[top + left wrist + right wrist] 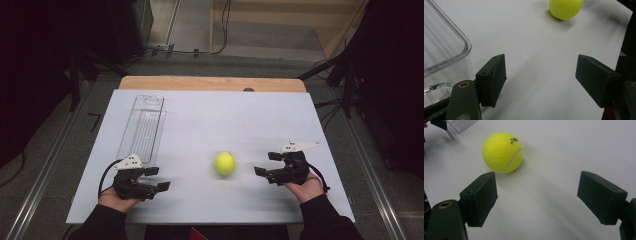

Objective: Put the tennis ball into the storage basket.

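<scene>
Yellow tennis ball [225,163]: on white tabletop [200,125], between grippers.
Handling: likely light, springy, rolls; grasp across middle.
Right gripper [264,164]: jaws wide, empty.
Left gripper [157,178]: jaws wide, empty.

The white desk [200,125] is evenly and brightly lit from above, while the surroundings left and right fall into near black. Shadows are soft (faint smears beside the ball [225,163]). The gripper views blur slightly at the near tool jaws.

Yellow tennis ball [225,163], white table [210,120], clear tray [145,125].
</scene>
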{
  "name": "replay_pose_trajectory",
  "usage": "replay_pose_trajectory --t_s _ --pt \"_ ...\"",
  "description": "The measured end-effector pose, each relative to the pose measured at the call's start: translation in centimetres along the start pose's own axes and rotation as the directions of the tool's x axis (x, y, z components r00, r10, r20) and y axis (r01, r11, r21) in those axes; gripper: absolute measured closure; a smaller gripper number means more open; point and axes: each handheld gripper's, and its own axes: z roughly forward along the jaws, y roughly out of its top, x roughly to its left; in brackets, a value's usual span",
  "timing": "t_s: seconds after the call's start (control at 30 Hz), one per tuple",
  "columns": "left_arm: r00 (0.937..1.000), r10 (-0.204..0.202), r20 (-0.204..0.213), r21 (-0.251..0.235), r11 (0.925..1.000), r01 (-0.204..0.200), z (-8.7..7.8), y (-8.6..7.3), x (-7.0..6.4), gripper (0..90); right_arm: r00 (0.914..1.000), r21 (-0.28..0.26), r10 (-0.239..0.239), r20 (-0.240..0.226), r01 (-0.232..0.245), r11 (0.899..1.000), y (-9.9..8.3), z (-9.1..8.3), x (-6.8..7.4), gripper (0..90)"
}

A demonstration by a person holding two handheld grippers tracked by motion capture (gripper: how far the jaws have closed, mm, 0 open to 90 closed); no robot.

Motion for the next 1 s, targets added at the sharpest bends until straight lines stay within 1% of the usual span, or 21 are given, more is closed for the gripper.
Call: replay_pose_trajectory --t_s 0.03,0.07,0.1,0.13,0.17,0.27,0.3,0.33,0.4,0.53,0.57,0.67,0.73,1.0 --pt "1.0000 0.000 0.000 0.000 1.0000 0.000 0.0 0.0 0.0 25.2 1.0000 0.000 0.000 0.000 0.000 1.000 0.0 0.0 0.0 13.7" --pt "1.0000 0.000 0.000 -0.001 1.0000 0.000 0.0 0.0 0.0 25.2 1.0000 0.010 -0.001 -0.002 0.001 1.000 0.2 0.2 0.1 9.8" --pt "1.0000 0.000 0.001 -0.001 1.0000 0.000 0.0 0.0 0.0 25.2 1.0000 0.010 -0.002 -0.005 0.002 1.000 0.2 0.3 0.1 8.0" --pt "1.0000 0.000 0.001 -0.001 1.0000 0.000 0.0 0.0 0.0 25.2 0.9999 0.003 -0.004 -0.013 0.004 1.000 0.3 0.3 0.1 2.7" --pt "1.0000 0.000 0.001 0.000 1.0000 0.000 0.0 0.0 0.0 25.2 0.9999 -0.001 -0.007 -0.015 0.007 1.000 0.4 0.4 0.2 0.0" --pt "1.0000 0.000 0.006 0.004 1.0000 0.000 0.0 0.0 -0.1 25.2 0.9996 -0.012 -0.016 -0.025 0.015 1.000 0.6 0.4 0.3 0.0" --pt "1.0000 0.002 0.005 0.005 1.0000 -0.002 0.1 0.0 -0.1 25.2 0.9996 0.000 -0.020 -0.019 0.020 1.000 0.9 0.5 0.5 0.0" --pt "1.0000 0.002 0.005 0.005 1.0000 -0.002 0.1 0.0 -0.1 25.2 0.9996 0.000 -0.020 -0.019 0.020 1.000 0.9 0.5 0.5 0.0" --pt "1.0000 0.000 0.005 0.004 1.0000 0.000 0.1 0.0 -0.1 25.2 0.9997 0.013 -0.008 -0.021 0.009 1.000 1.1 0.7 0.5 0.0" --pt "1.0000 -0.001 0.005 0.003 1.0000 0.001 0.1 0.0 -0.1 25.2 0.9995 0.014 0.005 -0.030 -0.004 1.000 1.3 0.9 0.4 0.0" --pt "1.0000 0.001 0.004 0.005 1.0000 -0.001 0.1 0.0 -0.1 25.2 0.9998 0.009 -0.001 -0.018 0.001 1.000 1.5 0.9 0.5 0.0" --pt "1.0000 0.005 0.002 0.009 0.9999 -0.005 0.1 0.0 -0.1 25.2 0.9998 0.008 -0.001 -0.018 0.001 1.000 1.6 1.1 0.6 0.0" --pt "1.0000 0.004 0.002 0.007 1.0000 -0.004 0.1 0.0 -0.1 25.2 0.9998 0.008 -0.013 -0.017 0.013 1.000 1.9 1.4 0.7 0.0" --pt "1.0000 0.002 0.002 0.008 1.0000 -0.002 0.1 0.0 -0.1 25.2 0.9994 0.012 -0.019 -0.030 0.020 1.000 2.6 1.9 0.8 0.0"
